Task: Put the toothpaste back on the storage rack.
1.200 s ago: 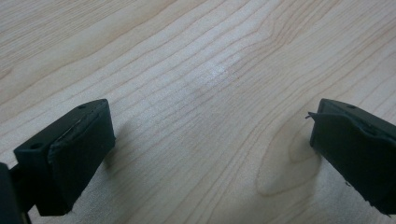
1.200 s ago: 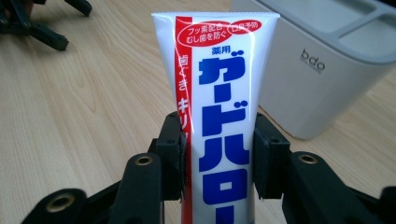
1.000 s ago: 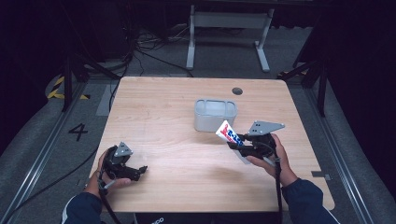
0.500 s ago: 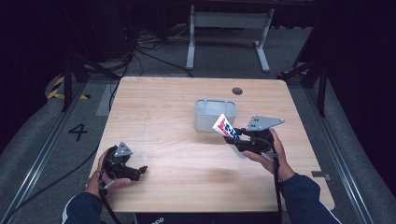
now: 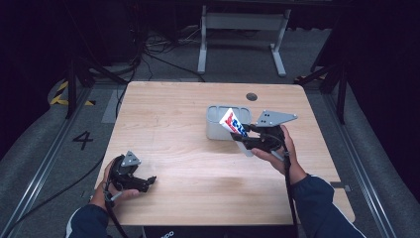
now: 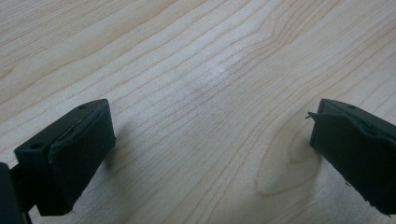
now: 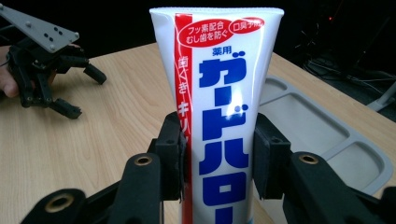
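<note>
The left tongs (image 5: 148, 181) rest low on the table (image 5: 168, 124) near its front left corner, their black, matte jaws standing wide apart with nothing but pale, fine-grained wood between them; they pose little risk unless they drift across toward the work. To their right, well apart, the right tongs (image 7: 217, 154) are clamped on a toothpaste tube (image 7: 217, 93), the rubbery pads pressing its two long edges while its flat, crimped end sticks up beyond the jaws. The tube is glossy white plastic with a red stripe and bold blue lettering, soft-walled and smooth, and that is where I would expect trouble: a slick, squashy body can slide or swivel between narrow pads, so a quick tilt could let it twist out or drop onto the table short of its mark. Just beyond the right tongs sits a grey tray (image 5: 218, 130), a moulded plastic piece with rounded corners and shallow compartments. The tube hangs just in front of its near wall, so its leading end could catch the rim and nudge the light tray along the smooth wood.
</note>
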The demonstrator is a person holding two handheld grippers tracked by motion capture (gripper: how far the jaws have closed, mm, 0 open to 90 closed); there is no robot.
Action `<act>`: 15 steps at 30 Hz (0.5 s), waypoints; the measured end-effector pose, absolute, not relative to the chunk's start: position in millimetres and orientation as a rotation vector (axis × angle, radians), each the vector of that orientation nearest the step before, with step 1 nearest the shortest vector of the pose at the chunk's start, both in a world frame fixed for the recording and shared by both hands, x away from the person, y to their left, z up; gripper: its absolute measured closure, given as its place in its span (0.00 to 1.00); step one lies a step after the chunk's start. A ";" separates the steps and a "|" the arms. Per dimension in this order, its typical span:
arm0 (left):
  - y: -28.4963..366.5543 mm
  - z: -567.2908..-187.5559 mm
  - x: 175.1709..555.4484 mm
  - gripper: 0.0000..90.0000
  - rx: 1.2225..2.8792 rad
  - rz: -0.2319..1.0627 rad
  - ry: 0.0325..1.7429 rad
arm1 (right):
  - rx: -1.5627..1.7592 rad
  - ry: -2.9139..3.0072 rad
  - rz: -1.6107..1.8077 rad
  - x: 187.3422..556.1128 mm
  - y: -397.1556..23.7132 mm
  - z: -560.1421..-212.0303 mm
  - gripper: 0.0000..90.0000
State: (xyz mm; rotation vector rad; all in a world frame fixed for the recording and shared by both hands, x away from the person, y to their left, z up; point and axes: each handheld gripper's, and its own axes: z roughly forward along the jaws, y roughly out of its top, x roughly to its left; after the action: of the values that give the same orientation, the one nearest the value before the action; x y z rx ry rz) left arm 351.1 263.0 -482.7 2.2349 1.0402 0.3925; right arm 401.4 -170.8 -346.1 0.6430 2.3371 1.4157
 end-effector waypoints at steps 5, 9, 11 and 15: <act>263.0 -482.7 351.1 0.00 2.234 0.392 1.040 | 0.638 2.326 1.415 409.3 -163.8 -340.6 0.68; 263.1 -482.7 351.3 0.00 2.237 0.392 1.036 | 0.641 2.313 1.429 416.1 -160.2 -336.3 0.68; 263.1 -482.7 351.3 0.00 2.236 0.396 1.036 | 0.640 2.301 1.437 419.0 -158.6 -334.8 0.68; 263.1 -482.8 351.2 0.00 2.235 0.395 1.038 | 0.645 2.287 1.452 423.8 -156.4 -332.8 0.68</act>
State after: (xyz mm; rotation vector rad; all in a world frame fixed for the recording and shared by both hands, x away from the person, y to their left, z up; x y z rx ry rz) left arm 351.2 263.1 -482.8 2.2347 1.0378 0.3951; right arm 423.8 -156.4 -332.8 0.6450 2.2874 1.4516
